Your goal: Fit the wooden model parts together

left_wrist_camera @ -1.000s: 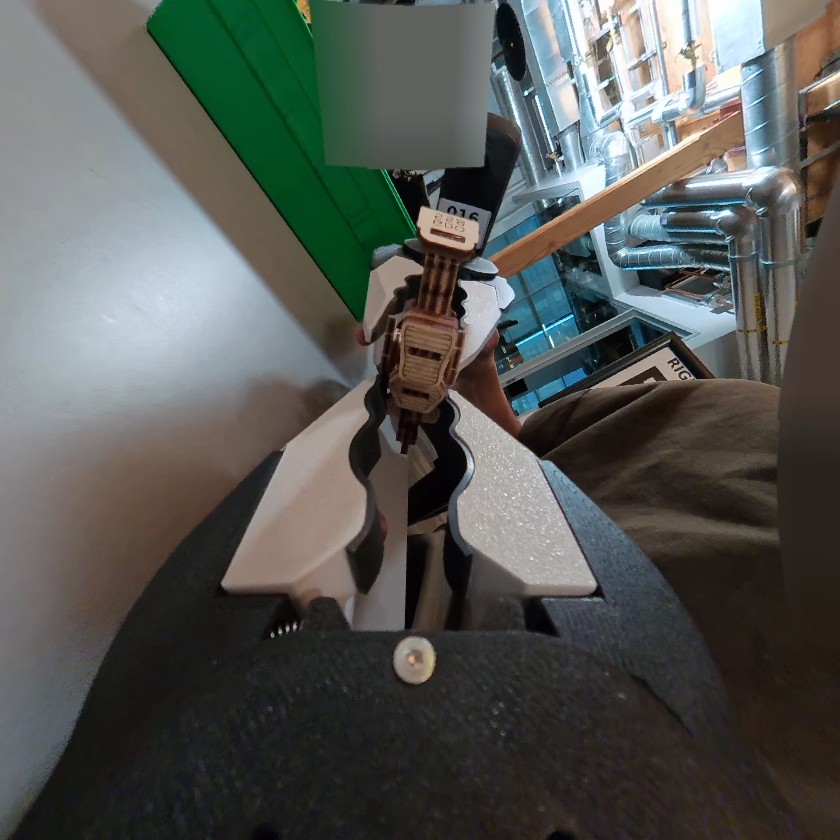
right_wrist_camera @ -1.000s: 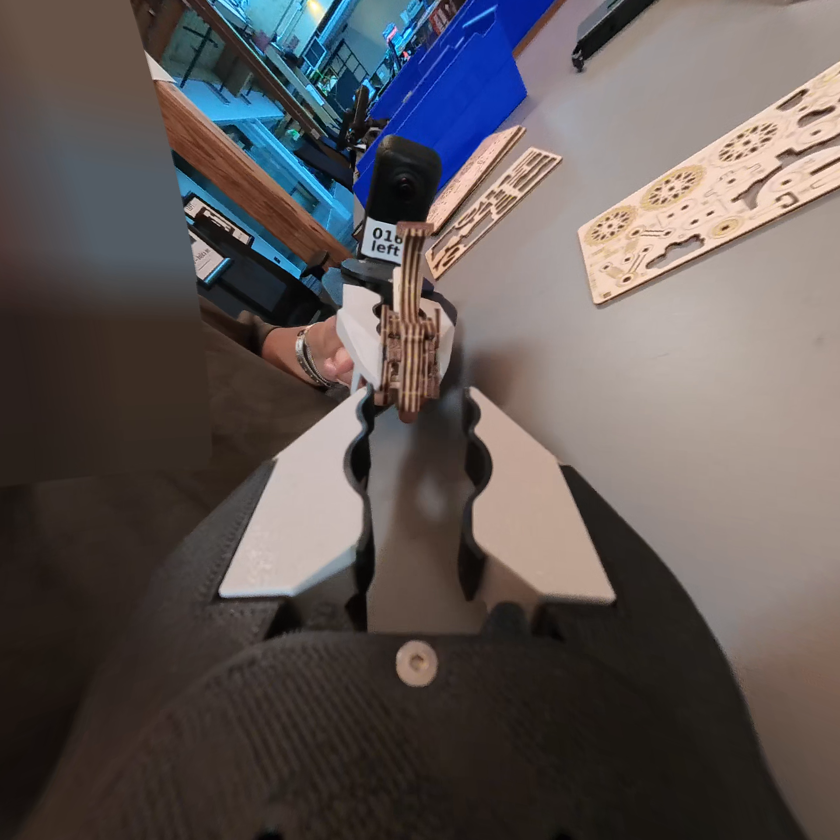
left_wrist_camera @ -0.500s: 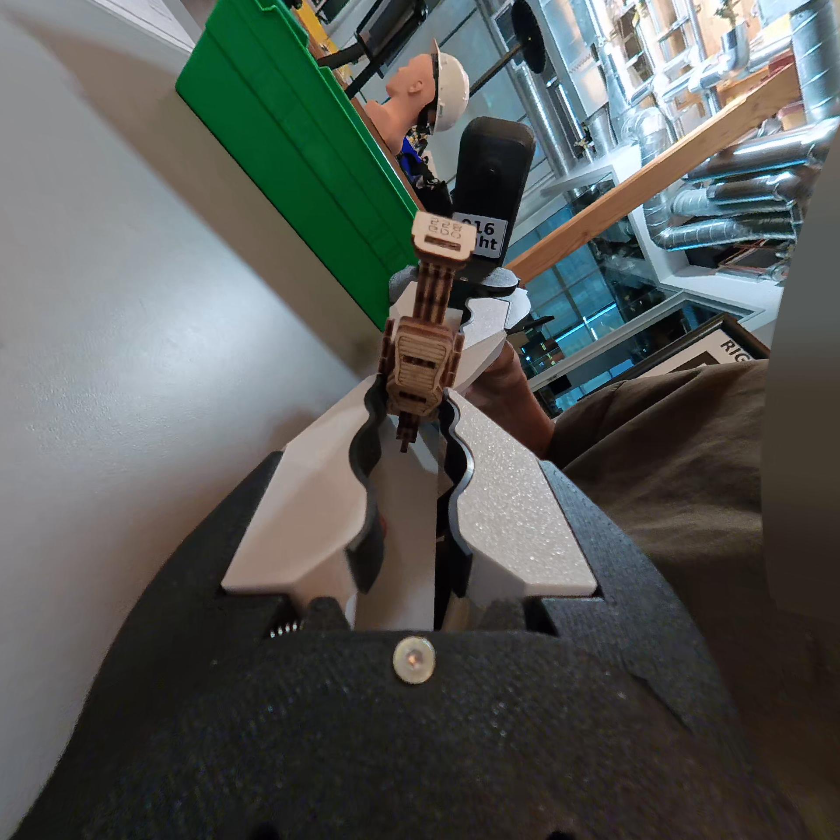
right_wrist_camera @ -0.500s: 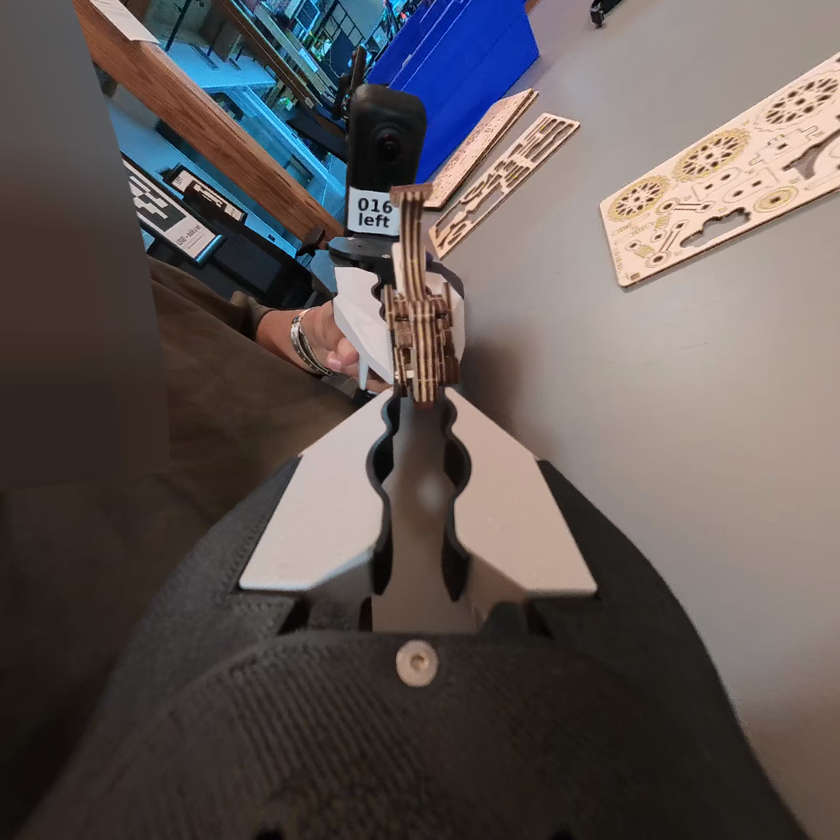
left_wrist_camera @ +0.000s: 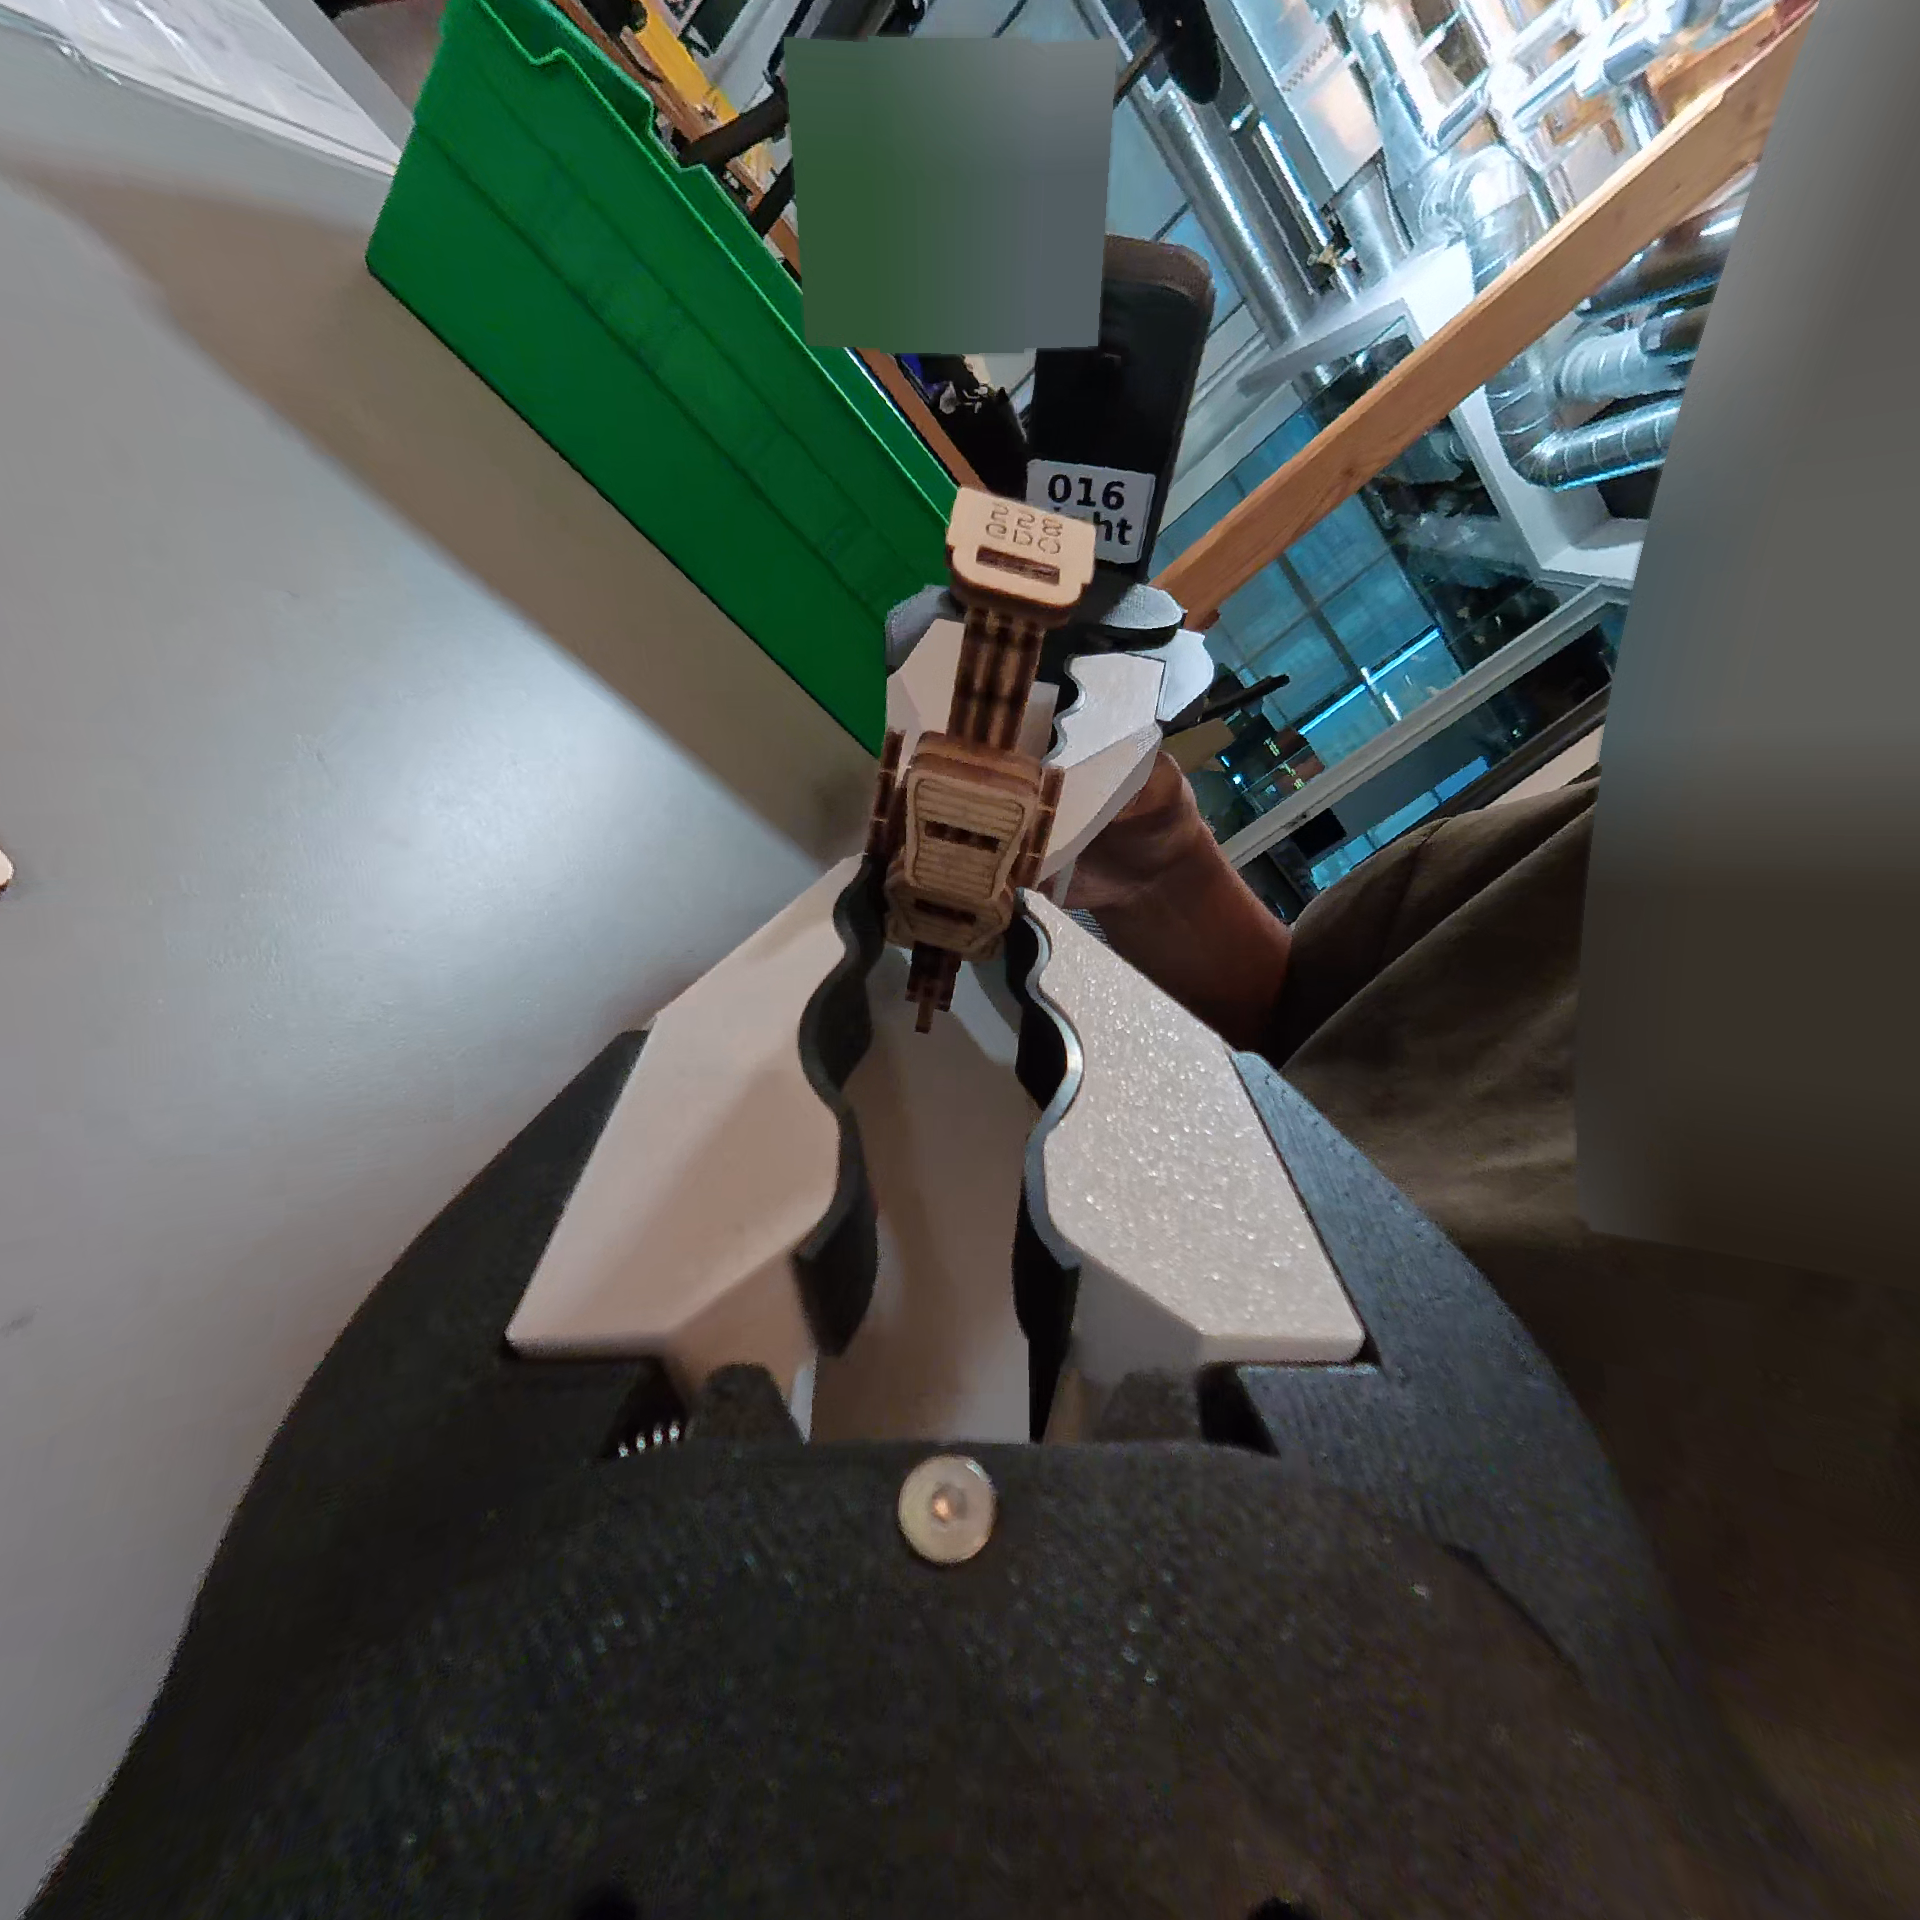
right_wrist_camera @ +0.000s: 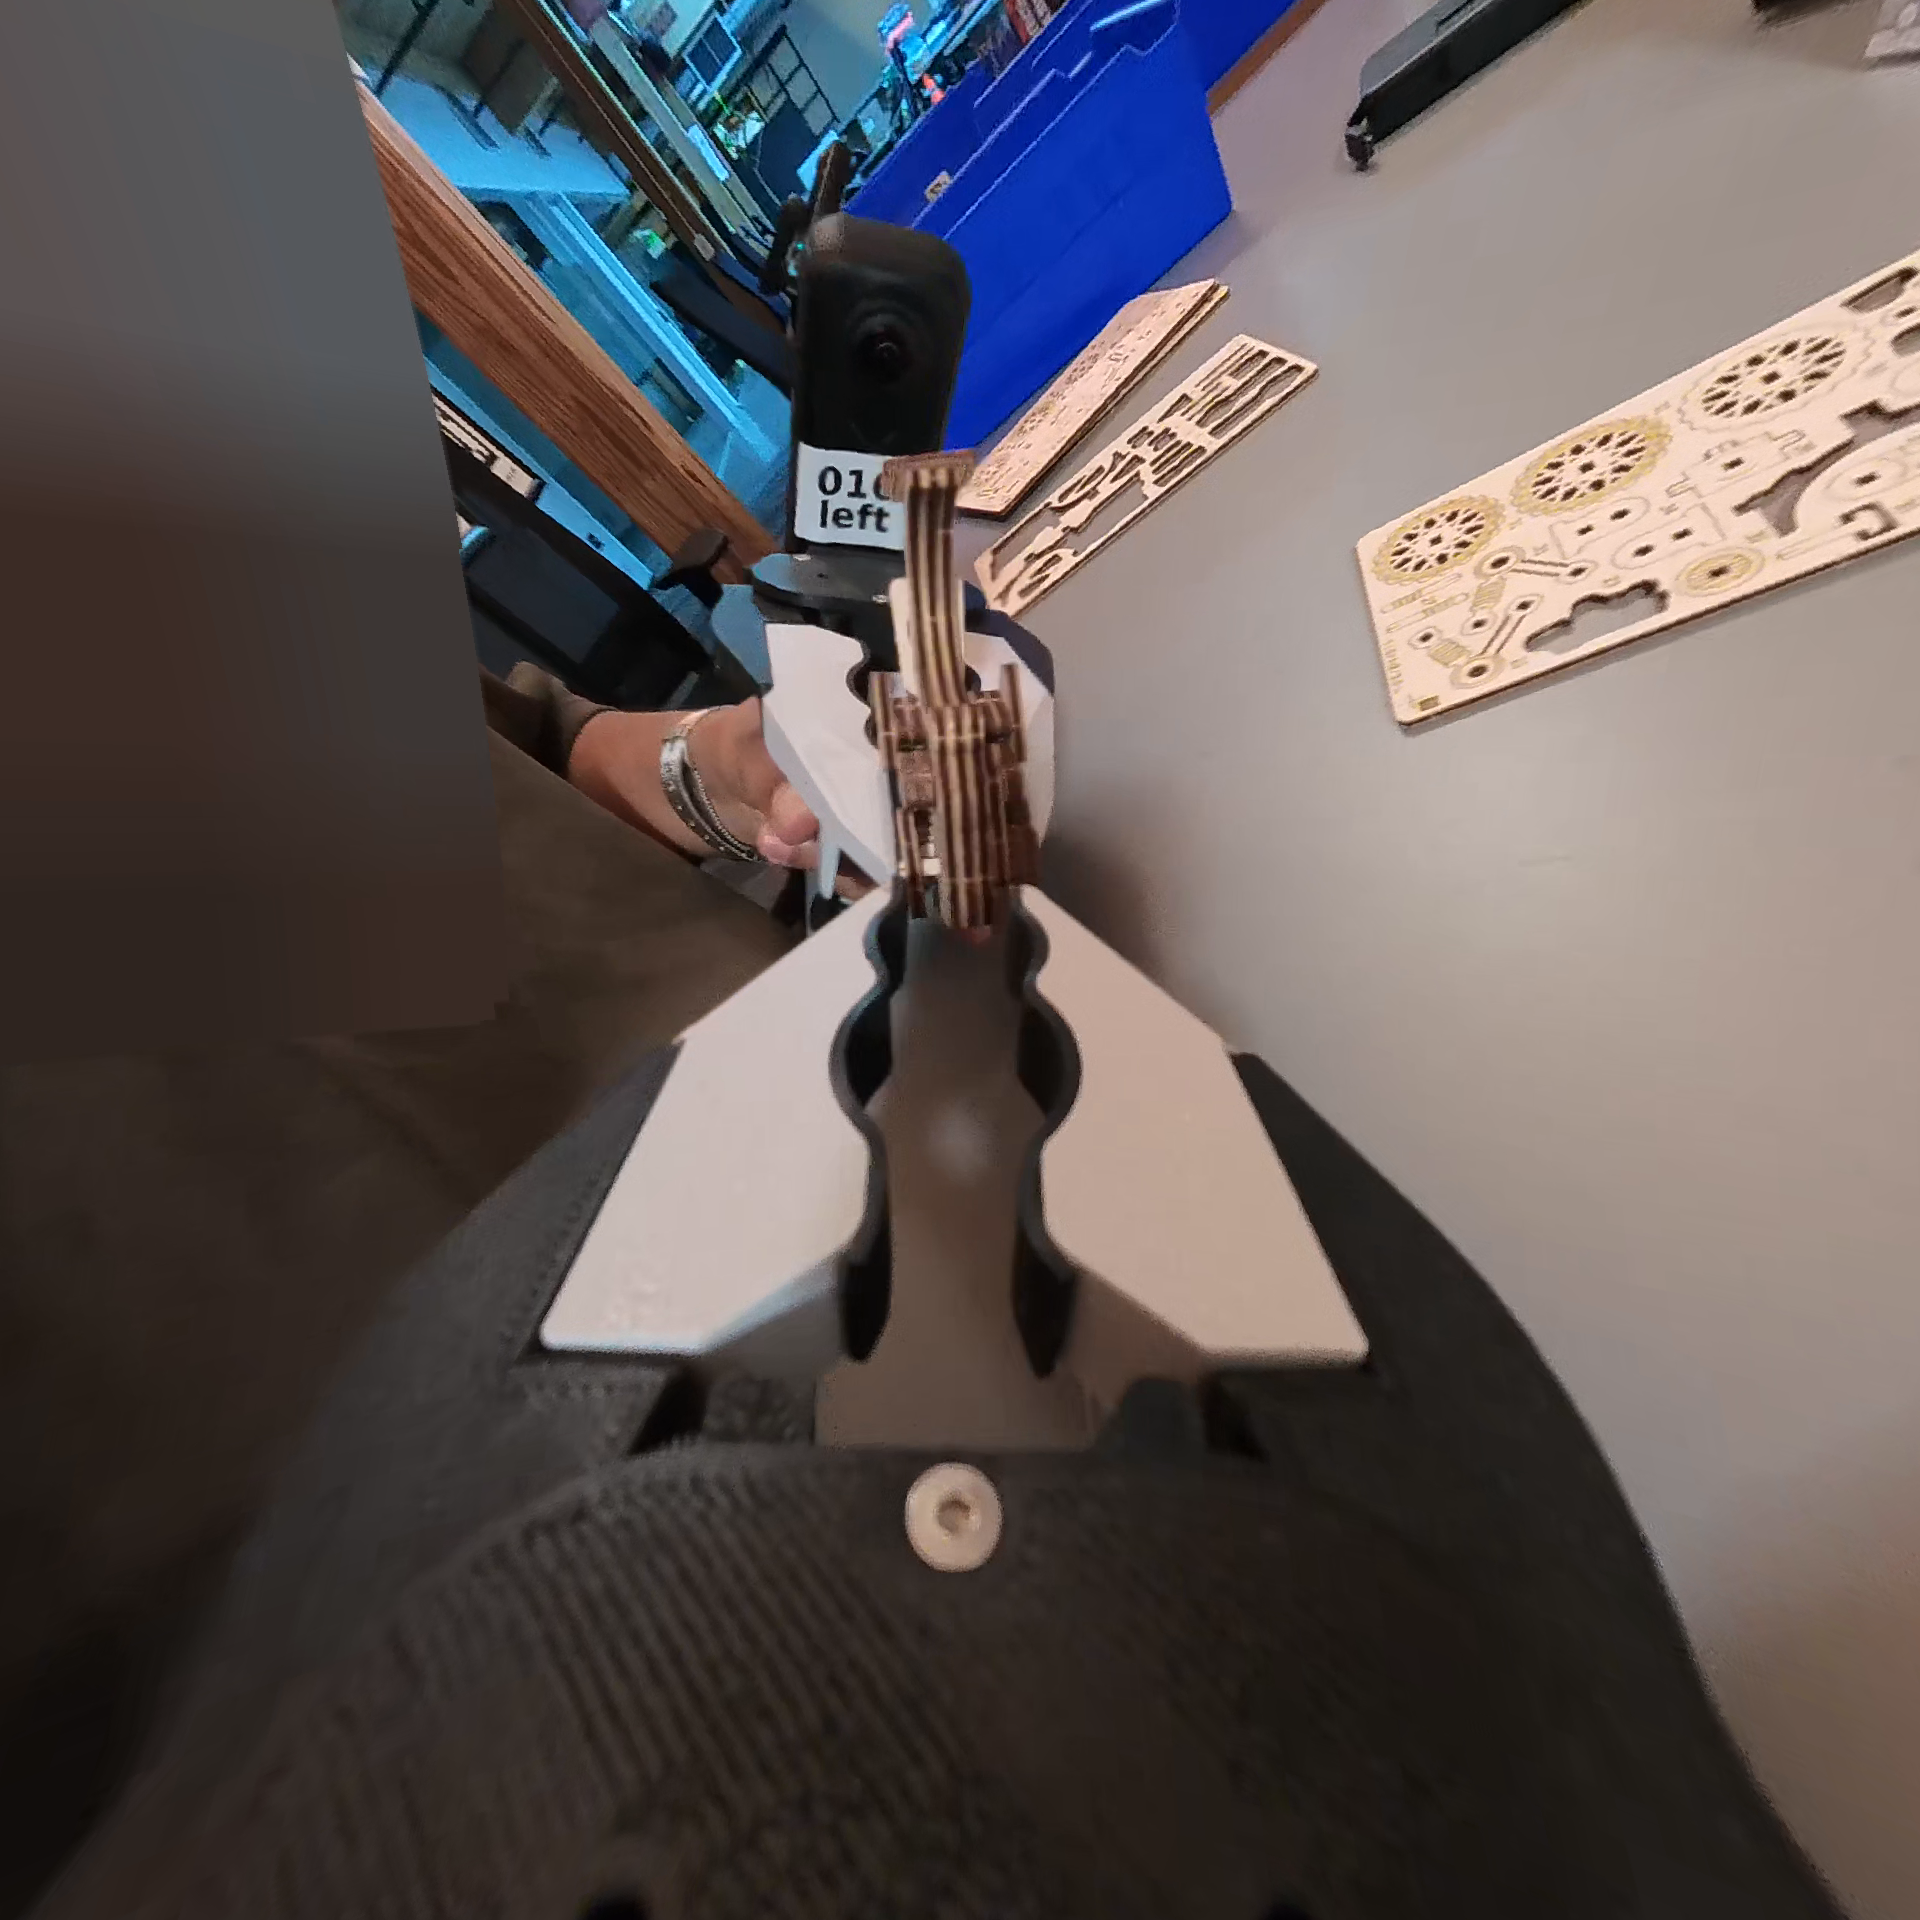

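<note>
Both grippers pinch the wooden model assembly in mid-air above the grey worktop: left hand-held gripper clamps its lower block, right hand-held gripper grips the opposite end, likely bracing to press joints home. Versus a second ago, right's fingers went from apart to closed on it.

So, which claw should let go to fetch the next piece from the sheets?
Right, probably. The left claw grips the wooden model by its wide body; the right claw only pinches its end, and the part sheets lie in its view.
</note>
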`<control>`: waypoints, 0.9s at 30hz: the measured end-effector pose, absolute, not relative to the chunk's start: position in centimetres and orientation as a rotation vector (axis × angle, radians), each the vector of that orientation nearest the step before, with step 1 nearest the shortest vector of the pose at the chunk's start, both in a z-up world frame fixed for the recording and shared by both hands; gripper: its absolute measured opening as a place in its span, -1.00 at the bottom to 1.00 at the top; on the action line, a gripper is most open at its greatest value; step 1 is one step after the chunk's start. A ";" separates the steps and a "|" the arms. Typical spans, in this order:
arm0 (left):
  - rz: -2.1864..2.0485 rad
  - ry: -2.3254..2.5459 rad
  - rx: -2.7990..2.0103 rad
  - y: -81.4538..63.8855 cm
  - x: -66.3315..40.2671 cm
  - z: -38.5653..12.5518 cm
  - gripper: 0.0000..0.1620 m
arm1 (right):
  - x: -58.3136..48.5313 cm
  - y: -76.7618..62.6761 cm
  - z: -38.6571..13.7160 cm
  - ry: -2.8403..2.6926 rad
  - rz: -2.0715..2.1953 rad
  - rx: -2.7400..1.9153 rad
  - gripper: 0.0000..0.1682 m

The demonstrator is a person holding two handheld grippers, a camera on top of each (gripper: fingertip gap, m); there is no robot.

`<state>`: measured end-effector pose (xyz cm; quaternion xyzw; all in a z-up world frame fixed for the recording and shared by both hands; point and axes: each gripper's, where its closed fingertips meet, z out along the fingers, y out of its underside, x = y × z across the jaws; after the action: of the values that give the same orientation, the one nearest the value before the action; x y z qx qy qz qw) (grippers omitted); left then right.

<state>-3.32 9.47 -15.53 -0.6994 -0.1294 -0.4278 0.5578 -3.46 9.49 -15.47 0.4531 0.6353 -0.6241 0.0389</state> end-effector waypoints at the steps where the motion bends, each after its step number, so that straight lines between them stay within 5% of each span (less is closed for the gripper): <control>1: -1.010 -0.307 -1.645 9.5 -3.4 -15.5 -0.74 | -3.5 9.5 -15.4 1.974 -1.917 1.394 -0.80; 9: -0.920 -0.216 -1.606 9.5 -3.5 -14.6 -0.73 | -3.6 9.4 -14.4 2.165 -1.971 1.362 -0.82; 14: -0.892 -0.126 -1.582 9.1 -3.1 -13.9 -0.73 | -3.8 9.4 -13.4 2.227 -2.062 1.328 -0.55; 27: -0.895 -0.032 -1.562 8.8 -2.0 -13.4 -0.73 | -2.8 8.5 -13.3 2.296 -2.040 1.221 -0.70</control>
<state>-2.02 8.82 -13.36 -0.6796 -0.0138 -0.3893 0.6216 -2.85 8.55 -13.26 0.3682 0.6923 -0.6152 -0.0814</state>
